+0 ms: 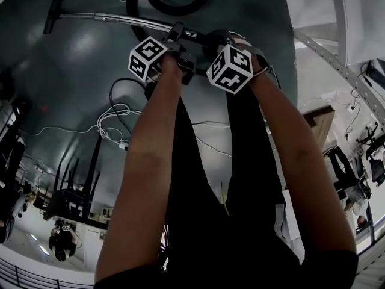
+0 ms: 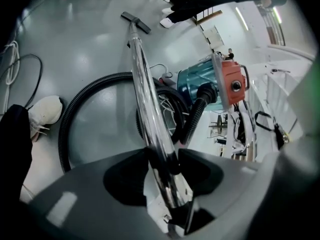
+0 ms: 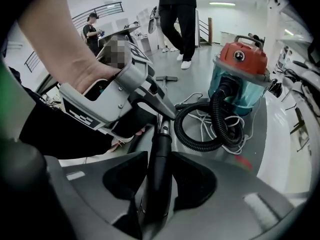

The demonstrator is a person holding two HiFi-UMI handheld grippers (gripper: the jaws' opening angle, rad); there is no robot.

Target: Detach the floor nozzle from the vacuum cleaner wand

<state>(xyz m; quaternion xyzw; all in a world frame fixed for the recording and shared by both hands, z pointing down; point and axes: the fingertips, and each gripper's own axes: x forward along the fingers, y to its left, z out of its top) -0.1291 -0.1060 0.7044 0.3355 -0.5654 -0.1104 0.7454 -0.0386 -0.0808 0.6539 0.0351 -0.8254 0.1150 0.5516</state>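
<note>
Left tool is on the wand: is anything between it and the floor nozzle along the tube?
Nothing visible blocks it. From the left tool, the wand runs unobstructed to the nozzle on the floor. Only the black hose crosses behind the wand about midway.

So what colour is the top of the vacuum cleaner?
Orange top, over a teal body; clearest in the right gripper view.

In the head view the arms [image 1: 144, 161] and marker cubes [image 1: 147, 58] are hiding the jaws gripping the wand [image 1: 114, 18]. The floor nozzle [image 1: 53, 12] at the wand's far end is looking too small to show its joint. The hose [image 1: 130, 2] beside the wand is running off the top edge. In the right gripper view the left gripper [image 3: 160, 117] is covering most of the wand.
</note>
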